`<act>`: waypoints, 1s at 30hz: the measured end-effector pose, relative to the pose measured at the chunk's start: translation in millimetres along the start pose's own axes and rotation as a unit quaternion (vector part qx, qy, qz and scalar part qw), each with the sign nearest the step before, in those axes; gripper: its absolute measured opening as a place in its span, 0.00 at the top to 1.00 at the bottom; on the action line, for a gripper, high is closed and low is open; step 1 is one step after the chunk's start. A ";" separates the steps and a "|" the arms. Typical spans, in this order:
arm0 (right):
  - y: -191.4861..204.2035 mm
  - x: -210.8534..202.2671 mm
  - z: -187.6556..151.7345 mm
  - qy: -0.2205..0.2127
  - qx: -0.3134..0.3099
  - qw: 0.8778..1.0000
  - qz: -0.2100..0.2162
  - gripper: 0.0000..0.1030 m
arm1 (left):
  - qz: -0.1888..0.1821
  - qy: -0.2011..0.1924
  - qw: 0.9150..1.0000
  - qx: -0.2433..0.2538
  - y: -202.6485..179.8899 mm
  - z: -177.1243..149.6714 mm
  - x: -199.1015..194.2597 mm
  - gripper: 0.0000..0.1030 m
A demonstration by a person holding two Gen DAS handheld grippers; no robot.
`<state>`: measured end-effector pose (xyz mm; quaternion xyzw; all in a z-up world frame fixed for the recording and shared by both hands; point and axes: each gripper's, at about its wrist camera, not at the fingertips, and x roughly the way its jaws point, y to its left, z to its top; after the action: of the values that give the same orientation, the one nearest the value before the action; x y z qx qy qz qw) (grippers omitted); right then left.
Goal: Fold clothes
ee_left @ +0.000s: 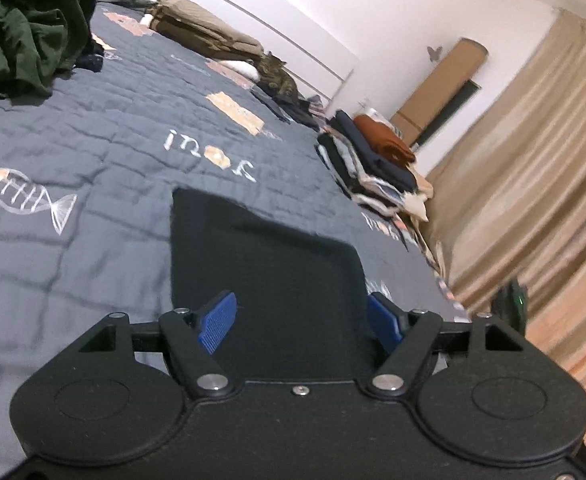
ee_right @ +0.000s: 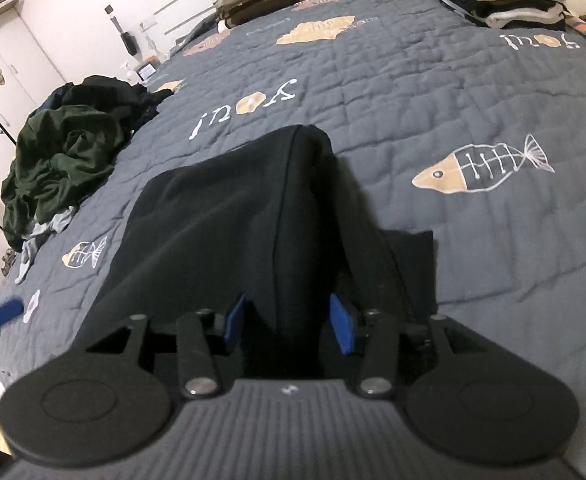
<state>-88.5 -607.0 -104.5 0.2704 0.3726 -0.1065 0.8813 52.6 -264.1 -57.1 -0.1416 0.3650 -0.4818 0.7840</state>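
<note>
on the grey quilted bed (ee_right: 433, 92) our black garment (ee_right: 221, 208) lies part folded, likely ready for another fold, so our left gripper (ee_left: 299, 320) gapes empty and our right gripper (ee_right: 289, 324) stands half open, the cloth between unpressed pads.

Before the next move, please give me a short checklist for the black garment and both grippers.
1. Left gripper let go of the black garment: ok, jaws wide, nothing pinched.
2. Right gripper let go: ok, pads apart, though a fold stands between them.
3. Garment lying flat: not ok, a ridge is raised in the right wrist view.
4. Quilt free around the garment: ok.
5. Folded stack apart from the garment: ok.
6. Fold edges lined up: cannot tell.
</note>
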 end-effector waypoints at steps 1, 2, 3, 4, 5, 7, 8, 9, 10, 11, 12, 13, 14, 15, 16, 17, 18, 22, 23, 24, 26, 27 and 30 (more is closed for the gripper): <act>-0.9 -0.8 -2.4 -0.001 0.003 1.000 0.001 0.56 | -0.001 0.003 1.000 0.007 -3.9 -6.3 -3.3 0.31; -1.7 -0.5 -4.8 -0.003 0.006 1.000 0.001 0.56 | -0.003 0.006 1.000 0.014 -7.8 -12.5 -5.9 0.31; -2.6 0.8 -7.2 -0.004 0.007 1.000 0.002 0.56 | -0.003 0.010 1.000 0.022 -10.1 -17.4 -7.3 0.31; -3.5 1.9 -9.2 -0.004 0.011 1.000 0.002 0.56 | -0.001 0.014 0.999 0.032 -11.7 -21.3 -5.9 0.30; -4.4 3.0 -10.8 -0.005 0.017 1.000 0.002 0.56 | 0.004 0.019 0.999 0.045 -13.2 -25.0 -3.4 0.28; -6.3 3.8 -13.2 -0.006 0.031 0.999 0.007 0.64 | 0.021 0.031 0.997 0.062 -13.7 -29.5 4.0 0.28; -7.9 2.3 -13.3 -0.008 0.043 0.999 0.019 0.79 | 0.027 0.038 0.997 0.064 -11.9 -31.1 7.4 0.28; -9.7 -0.3 -13.2 -0.012 0.059 0.998 0.034 0.87 | 0.028 0.041 0.997 0.065 -10.7 -31.8 8.4 0.28; -10.6 -4.8 -13.8 -0.021 0.071 0.996 0.043 0.88 | 0.029 0.042 0.996 0.067 -10.1 -32.0 8.3 0.28; -10.0 -12.1 -14.1 -0.036 0.076 0.995 0.046 0.91 | 0.029 0.043 0.996 0.069 -9.5 -32.2 8.2 0.28; -9.0 -20.8 -13.8 -0.055 0.076 0.994 0.050 0.91 | 0.029 0.044 0.996 0.070 -8.9 -32.4 8.1 0.28; -7.9 -30.1 -13.0 -0.072 0.078 0.993 0.055 0.91 | 0.026 0.044 0.996 0.073 -9.3 -32.1 6.9 0.28; -6.7 -34.9 -12.4 -0.080 0.074 0.992 0.056 0.92 | 0.022 0.044 0.996 0.077 -10.3 -31.6 5.1 0.28; -5.6 -35.4 -12.5 -0.080 0.065 0.993 0.051 0.92 | 0.016 0.046 0.995 0.081 -11.9 -31.4 3.5 0.28; -4.5 -36.0 -12.6 -0.080 0.056 0.994 0.046 0.92 | 0.013 0.049 0.995 0.091 -14.3 -32.0 2.5 0.28; -3.3 -36.5 -12.7 -0.080 0.047 0.995 0.041 0.92 | 0.012 0.052 0.993 0.102 -17.0 -33.0 1.8 0.28; -2.2 -37.1 -12.8 -0.080 0.038 0.995 0.037 0.91 | 0.011 0.054 0.992 0.113 -19.6 -33.9 1.0 0.28; -4.8 -18.8 -19.2 -0.055 0.018 0.998 0.017 0.88 | 0.024 0.077 0.982 0.169 -30.2 -44.7 3.0 0.27; -6.4 -13.3 -21.1 -0.046 0.018 0.999 0.014 0.87 | 0.030 0.082 0.978 0.188 -32.8 -48.6 2.8 0.27; -6.8 -13.5 -21.5 -0.044 0.019 0.999 0.015 0.86 | 0.038 0.085 0.974 0.206 -35.0 -52.8 2.0 0.27; -3.5 -27.4 -19.0 -0.050 0.014 0.999 0.014 0.85 | 0.057 0.092 0.964 0.241 -38.2 -61.4 -1.0 0.27; -2.0 -35.6 -19.1 -0.055 0.011 0.998 0.009 0.82 | 0.064 0.094 0.960 0.254 -38.9 -65.2 -3.0 0.27; -1.7 -62.2 -26.8 -0.079 0.022 0.997 0.009 0.78 | 0.082 0.098 0.951 0.281 -40.3 -77.0 -9.3 0.27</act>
<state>-148.7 -594.3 -76.1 0.2837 0.2972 -0.1278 0.9027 -30.7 -266.1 -83.4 0.1630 0.3005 -0.5103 0.7891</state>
